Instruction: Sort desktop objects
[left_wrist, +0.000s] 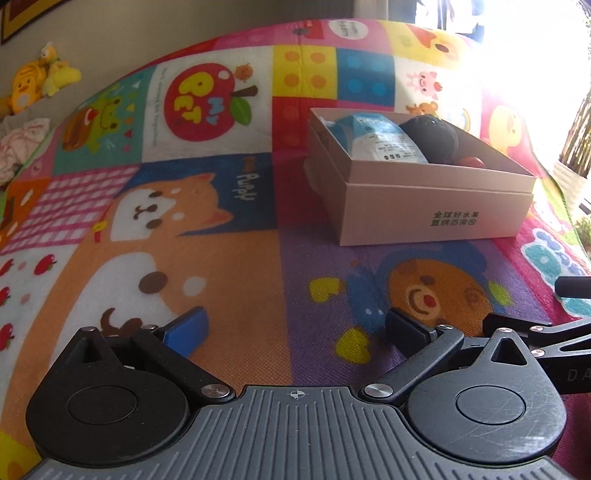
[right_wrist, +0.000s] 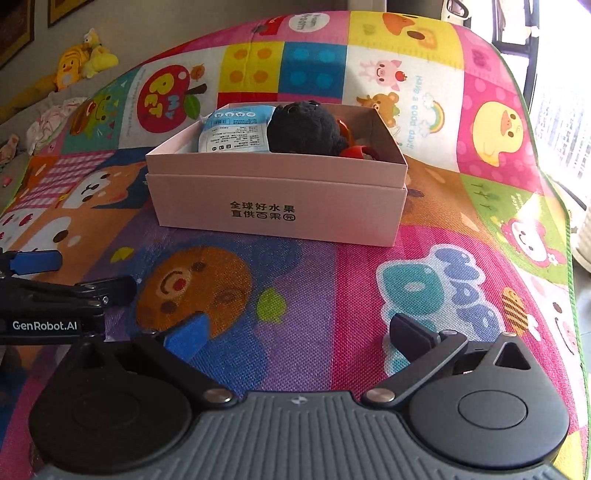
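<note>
A pale pink cardboard box (right_wrist: 280, 199) stands on the colourful cartoon play mat (right_wrist: 369, 280). Inside it lie a light blue and white pouch (right_wrist: 236, 129), a black fuzzy toy (right_wrist: 306, 127) and something red-orange (right_wrist: 360, 151), partly hidden by the wall. The left wrist view shows the same box (left_wrist: 436, 210) up and to the right, with the pouch (left_wrist: 380, 138) and black toy (left_wrist: 432, 136). My right gripper (right_wrist: 297, 336) hovers open over the mat, short of the box, nothing between its fingers. My left gripper (left_wrist: 295, 332) is also open and empty, over the mat left of the box.
Yellow plush toys (right_wrist: 79, 61) and crumpled cloth (right_wrist: 51, 122) lie on a grey surface at the far left. The left gripper (right_wrist: 40, 291) reaches in from the left edge of the right wrist view. Bright window light is on the right, with the mat's edge (right_wrist: 569, 236) there.
</note>
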